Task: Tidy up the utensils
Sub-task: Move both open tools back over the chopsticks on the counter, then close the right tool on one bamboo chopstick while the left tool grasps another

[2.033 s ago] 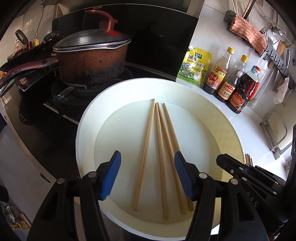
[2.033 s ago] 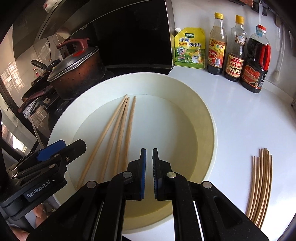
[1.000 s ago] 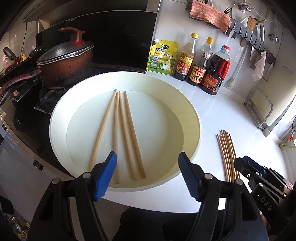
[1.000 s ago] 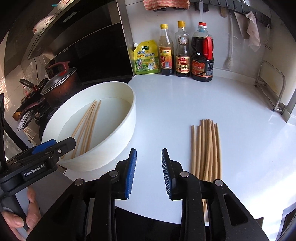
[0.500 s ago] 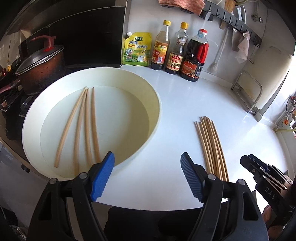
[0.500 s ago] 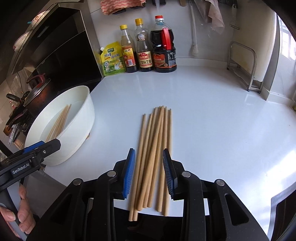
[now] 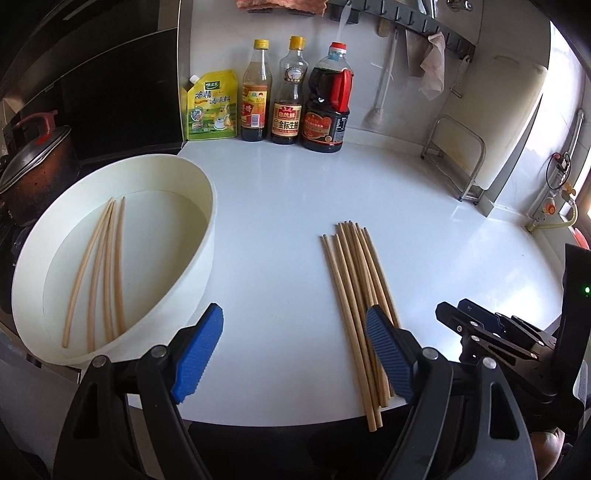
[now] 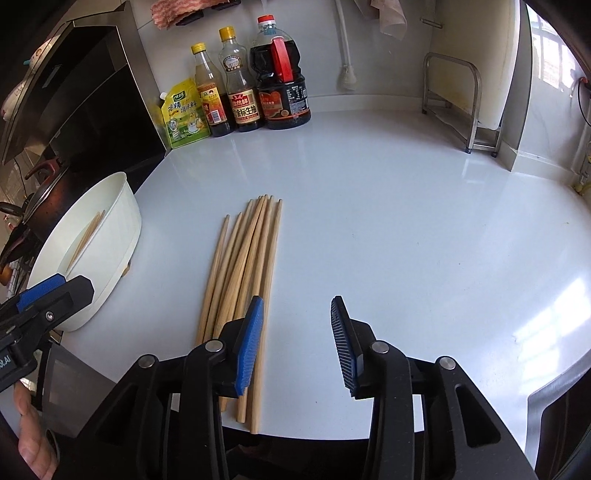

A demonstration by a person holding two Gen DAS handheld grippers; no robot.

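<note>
A bundle of several wooden chopsticks (image 7: 356,291) lies on the white counter (image 7: 280,206); it also shows in the right wrist view (image 8: 245,258). A white basin (image 7: 201,236) at the left holds several more chopsticks (image 7: 99,269). My left gripper (image 7: 293,350) is open and empty above the counter's front edge, between the basin and the bundle. My right gripper (image 8: 297,343) is open and empty, its left finger over the bundle's near ends. The basin shows at the left in the right wrist view (image 8: 118,236).
Three sauce bottles (image 7: 290,92) and a yellow pouch (image 7: 210,107) stand against the back wall. A lidded pot (image 7: 33,166) sits on the stove at the left. A metal rack (image 8: 454,99) stands at the back right. A utensil rail (image 7: 406,18) hangs above.
Both grippers have swung right, away from the basin toward the chopstick bundle on the counter. The right gripper's jaws have opened wider. The chopsticks have not moved.
</note>
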